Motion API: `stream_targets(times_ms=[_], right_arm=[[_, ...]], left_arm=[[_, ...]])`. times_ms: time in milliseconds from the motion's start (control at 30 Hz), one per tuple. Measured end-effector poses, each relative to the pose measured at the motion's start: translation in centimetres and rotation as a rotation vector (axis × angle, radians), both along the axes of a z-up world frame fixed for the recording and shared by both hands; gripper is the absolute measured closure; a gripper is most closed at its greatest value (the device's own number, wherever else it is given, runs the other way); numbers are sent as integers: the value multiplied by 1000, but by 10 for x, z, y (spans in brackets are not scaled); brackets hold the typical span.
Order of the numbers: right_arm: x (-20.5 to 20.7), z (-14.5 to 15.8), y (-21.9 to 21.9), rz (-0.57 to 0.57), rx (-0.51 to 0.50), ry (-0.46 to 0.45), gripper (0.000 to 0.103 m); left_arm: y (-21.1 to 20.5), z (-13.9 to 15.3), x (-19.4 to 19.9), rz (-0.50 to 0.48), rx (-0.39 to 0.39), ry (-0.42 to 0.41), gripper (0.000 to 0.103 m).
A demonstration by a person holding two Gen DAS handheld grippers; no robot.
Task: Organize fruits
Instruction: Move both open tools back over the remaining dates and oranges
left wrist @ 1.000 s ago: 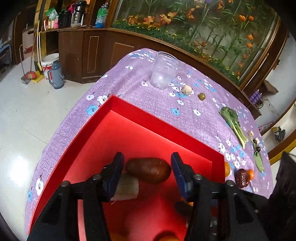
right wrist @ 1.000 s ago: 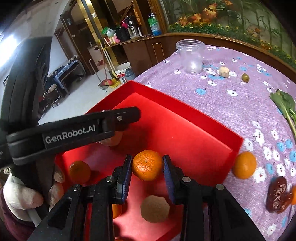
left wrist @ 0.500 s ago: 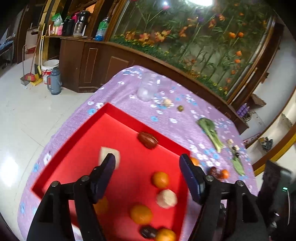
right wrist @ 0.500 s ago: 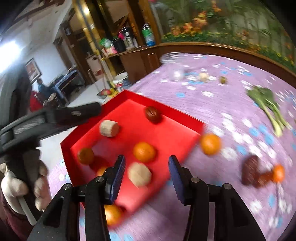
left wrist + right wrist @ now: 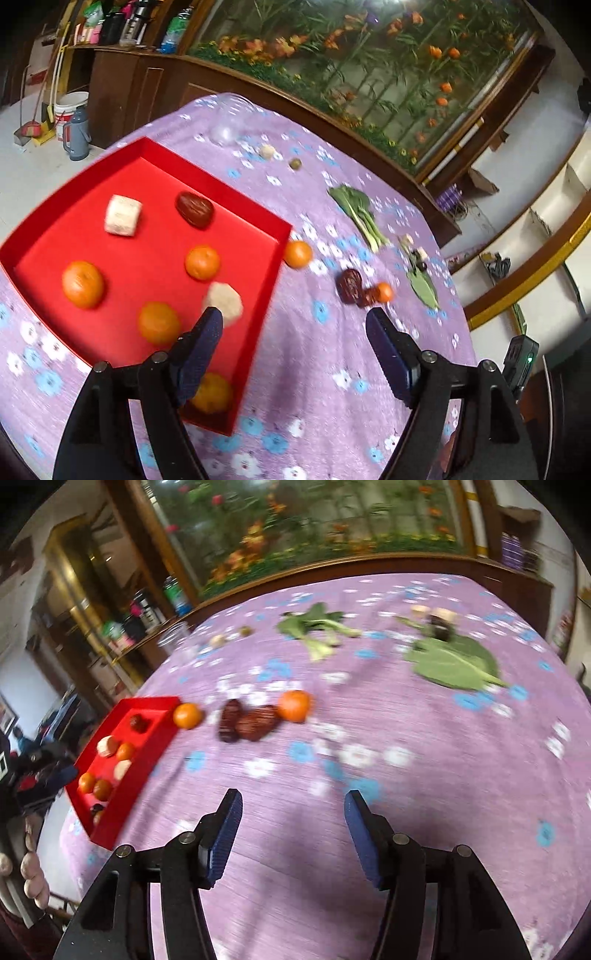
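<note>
Oranges and dates (image 5: 246,720) ahead of empty right tongs (image 5: 291,814), left tongs (image 5: 294,328) released beside red tray (image 5: 258,295)

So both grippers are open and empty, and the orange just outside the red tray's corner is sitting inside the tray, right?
Not quite. Both grippers, left and right, are open and empty, but that orange lies on the purple tablecloth beside the red tray, as the left wrist view shows.

purple floral tablecloth (image 5: 317,369), leafy greens (image 5: 356,210), clear jar (image 5: 231,122), thermos (image 5: 75,134)
</note>
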State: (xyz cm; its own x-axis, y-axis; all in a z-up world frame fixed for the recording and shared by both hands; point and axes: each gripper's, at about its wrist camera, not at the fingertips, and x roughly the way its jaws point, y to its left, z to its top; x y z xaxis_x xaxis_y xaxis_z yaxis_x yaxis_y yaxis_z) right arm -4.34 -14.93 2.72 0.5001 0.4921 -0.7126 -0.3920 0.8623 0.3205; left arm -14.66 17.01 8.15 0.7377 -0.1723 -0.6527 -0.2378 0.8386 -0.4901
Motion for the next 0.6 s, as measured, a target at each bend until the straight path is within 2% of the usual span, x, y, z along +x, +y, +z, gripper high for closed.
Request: stream_targets(times_ms=[233,467,600], right_arm=[[-3,-9,-22,-3,26,10,41],[9,-12,2,53,32,33,41],[23,-12,15,67,41,45,41]], left_arm=[[-37,-1,11,-72,62,17,24],[-54,-9,26,-125,101,26,24],[-66,-13,35,-167,161,20,24]])
